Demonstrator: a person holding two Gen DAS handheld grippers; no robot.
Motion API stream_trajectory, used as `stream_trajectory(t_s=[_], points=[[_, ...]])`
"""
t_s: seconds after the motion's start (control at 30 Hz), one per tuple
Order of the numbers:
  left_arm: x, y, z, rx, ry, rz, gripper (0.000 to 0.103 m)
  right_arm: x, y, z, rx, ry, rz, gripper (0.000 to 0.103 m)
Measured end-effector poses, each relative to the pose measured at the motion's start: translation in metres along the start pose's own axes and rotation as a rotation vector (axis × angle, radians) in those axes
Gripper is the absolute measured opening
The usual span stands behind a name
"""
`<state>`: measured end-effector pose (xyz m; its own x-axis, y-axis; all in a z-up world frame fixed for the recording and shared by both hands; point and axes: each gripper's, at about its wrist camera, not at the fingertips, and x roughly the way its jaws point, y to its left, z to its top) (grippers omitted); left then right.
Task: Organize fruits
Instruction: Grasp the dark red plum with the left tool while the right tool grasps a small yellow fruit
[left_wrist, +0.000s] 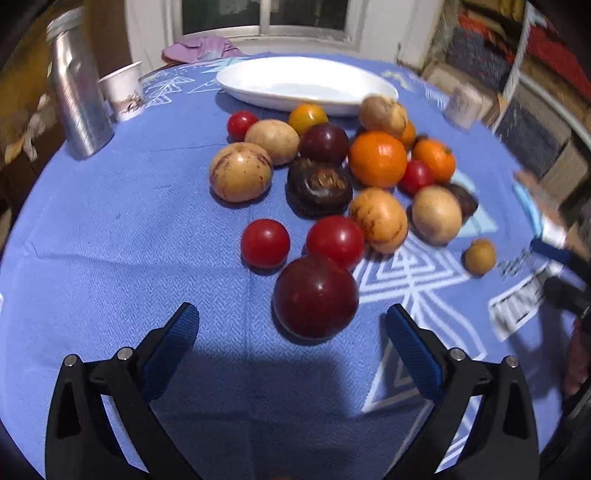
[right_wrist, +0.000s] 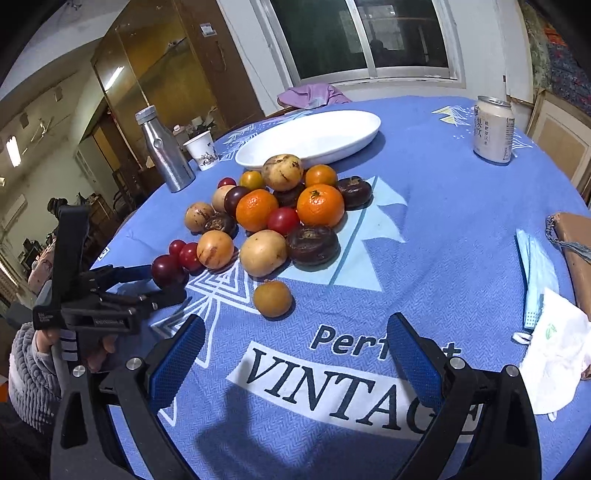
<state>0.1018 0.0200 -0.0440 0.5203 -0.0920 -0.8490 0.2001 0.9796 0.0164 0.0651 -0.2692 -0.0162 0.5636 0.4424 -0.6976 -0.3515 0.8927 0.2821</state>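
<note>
I find the task barely begun. The shallow white oval dish (right_wrist: 314, 138) stands empty at twelve o'clock on the round desk (left_wrist: 110, 229) with its blue patterned cloth. I judge the dish the likely destination, though nothing confirms it.

All the fruit lies loose on the cloth in one mixed cluster just short of the dish: two bright orange tangerines (right_wrist: 320, 205), several tan speckled round fruits (left_wrist: 241, 172), small red cherry tomatoes (left_wrist: 265, 243), dark brown flattened fruits (right_wrist: 312, 244) and dark purple plums. A small brown-orange round fruit (right_wrist: 272, 298) sits apart at the near edge of the cluster.

My left hand-held gripper (left_wrist: 291, 319) has its blue-padded jaws spread wide, holding nothing. The large dark red plum (left_wrist: 316, 296) lies just ahead of the tips, toward one o'clock, not yet between them. My right hand-held gripper (right_wrist: 295, 330) is likewise spread and empty, with the small brown-orange fruit just beyond it at eleven o'clock.

Nothing is sorted or moved to the dish, so every piece remains outstanding.
</note>
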Motion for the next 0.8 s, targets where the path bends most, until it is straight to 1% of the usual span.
stream_trajectory(t_s=[0.03,0.1,0.17,0.23,0.27,0.3,0.33,0.37,0.4,0.43,0.47,0.53,0.6,0.7,0.73,0.8], points=[[-0.001,-0.003,0.000,0.012,-0.002,0.016,0.099,0.000,-0.001,0.000,0.003,0.004,-0.002,0.100],[-0.002,0.002,0.000,-0.007,-0.004,-0.007,0.099,0.002,-0.002,-0.001,0.012,0.014,-0.002,0.100],[-0.003,0.004,-0.001,-0.022,-0.008,0.012,0.099,0.004,-0.004,-0.001,0.023,0.018,0.004,0.100],[-0.009,0.005,0.001,-0.033,-0.051,-0.009,0.099,0.003,-0.006,-0.001,0.034,0.018,0.008,0.100],[-0.013,0.004,0.001,-0.030,-0.074,-0.019,0.094,0.003,-0.007,-0.001,0.038,0.017,0.007,0.100],[-0.016,0.002,0.002,-0.017,-0.091,-0.016,0.087,0.003,-0.007,-0.001,0.039,0.017,0.007,0.100],[-0.018,-0.002,0.003,0.013,-0.098,-0.008,0.073,0.003,-0.007,-0.001,0.038,0.020,0.008,0.100],[-0.017,-0.005,0.003,0.031,-0.094,-0.006,0.068,0.003,-0.006,-0.002,0.035,0.021,0.007,0.100],[-0.016,-0.007,0.004,0.035,-0.093,-0.010,0.068,0.004,-0.006,-0.002,0.032,0.023,0.006,0.100],[-0.015,-0.008,0.003,0.035,-0.092,-0.024,0.064,0.003,-0.005,-0.002,0.027,0.023,0.006,0.100],[-0.016,-0.008,0.004,0.032,-0.094,-0.042,0.057,0.003,-0.004,-0.002,0.024,0.023,0.006,0.100],[-0.021,-0.005,0.005,0.017,-0.126,-0.064,0.055,0.003,-0.003,-0.001,0.017,0.025,0.006,0.100],[-0.021,-0.005,0.006,0.023,-0.132,-0.083,0.047,0.005,-0.001,-0.001,0.005,0.033,0.006,0.099],[-0.020,-0.005,0.005,0.022,-0.135,-0.085,0.041,0.007,0.006,0.000,-0.026,0.045,0.006,0.092],[-0.022,-0.003,0.004,0.014,-0.139,-0.091,0.038,0.008,0.008,0.000,-0.037,0.052,0.008,0.087],[-0.022,0.002,0.002,-0.004,-0.137,-0.119,0.038,0.012,0.013,0.001,-0.056,0.068,0.012,0.079]])
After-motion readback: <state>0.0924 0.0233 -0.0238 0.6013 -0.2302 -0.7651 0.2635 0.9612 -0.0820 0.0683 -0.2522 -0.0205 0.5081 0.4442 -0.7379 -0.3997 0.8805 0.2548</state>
